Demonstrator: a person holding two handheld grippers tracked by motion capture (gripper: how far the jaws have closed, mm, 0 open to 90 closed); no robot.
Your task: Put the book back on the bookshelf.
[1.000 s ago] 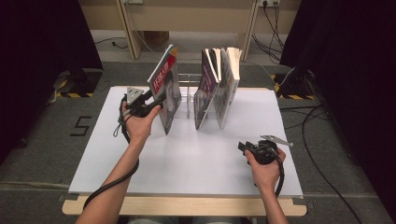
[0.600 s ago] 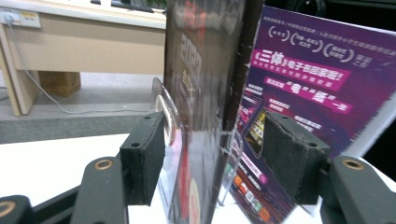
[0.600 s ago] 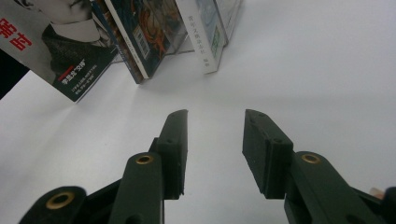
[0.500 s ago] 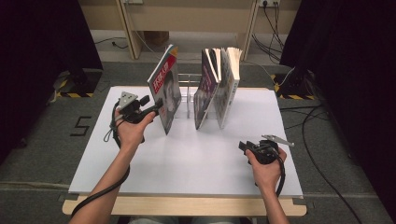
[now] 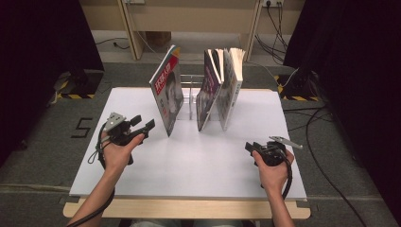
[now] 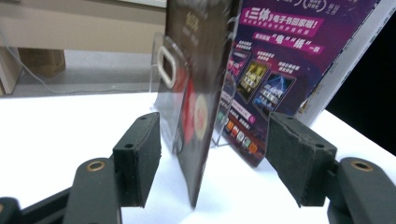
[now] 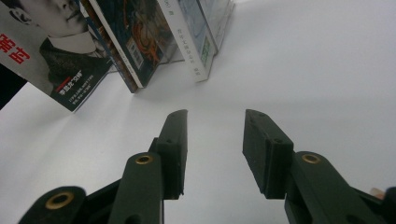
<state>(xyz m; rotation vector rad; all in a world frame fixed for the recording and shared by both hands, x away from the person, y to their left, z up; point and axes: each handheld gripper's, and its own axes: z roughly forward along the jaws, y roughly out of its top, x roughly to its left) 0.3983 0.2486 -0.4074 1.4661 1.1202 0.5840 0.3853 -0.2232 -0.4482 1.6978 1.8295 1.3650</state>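
Note:
A magazine [image 5: 166,92] with a face and red lettering on its cover leans in a clear rack [image 5: 191,92] at the back of the white table [image 5: 198,165]. A purple magazine [image 5: 208,90] and a pale book [image 5: 232,80] stand to its right. My left gripper [image 5: 144,122] is just left of the face magazine, open, and its jaws have just been opening. In the left gripper view the left gripper [image 6: 215,121] frames the magazine's edge [image 6: 196,70] without touching it, the purple magazine [image 6: 280,60] behind. My right gripper [image 5: 248,145] rests open and empty at the front right, its jaws [image 7: 215,114] toward the books [image 7: 130,28].
Black curtains hang at both sides. Cables [image 5: 326,123] trail over the grey floor to the right, and a number mark [image 5: 82,126] lies on the floor to the left. The table's wooden front edge [image 5: 189,208] runs between my forearms. White table surface stretches between the two grippers.
My left gripper has let go of the face magazine and drawn back toward the front left, lower over the table. The magazine stays leaning in the rack. The right gripper has not moved.

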